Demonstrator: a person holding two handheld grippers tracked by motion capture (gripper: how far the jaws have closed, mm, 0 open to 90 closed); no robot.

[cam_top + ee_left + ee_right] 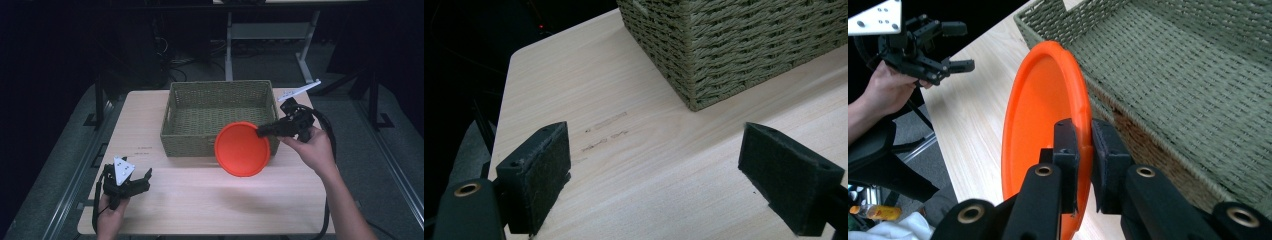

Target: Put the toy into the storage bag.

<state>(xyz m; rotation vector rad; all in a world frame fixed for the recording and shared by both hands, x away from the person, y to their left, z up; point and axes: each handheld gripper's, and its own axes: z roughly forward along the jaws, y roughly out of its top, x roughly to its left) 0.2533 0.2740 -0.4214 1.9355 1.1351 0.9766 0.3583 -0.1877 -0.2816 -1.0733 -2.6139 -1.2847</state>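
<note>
Faint dark marks on the counter (574,100) near the basket (220,100) are too blurred to read. The right gripper (1084,142) has its fingers clamped on the rim of the orange plate (242,149), holding it tilted above the basket's front wall. The left gripper (656,175) rests wide open, holding nothing.

The round plastic plate (242,149) is plain bright orange. The rectangular woven basket (190,137) is olive green with a plaited weave pattern. The wooden desk (200,200) shows pale, fine grain. Both claws' felt pads (786,175) are black.
</note>
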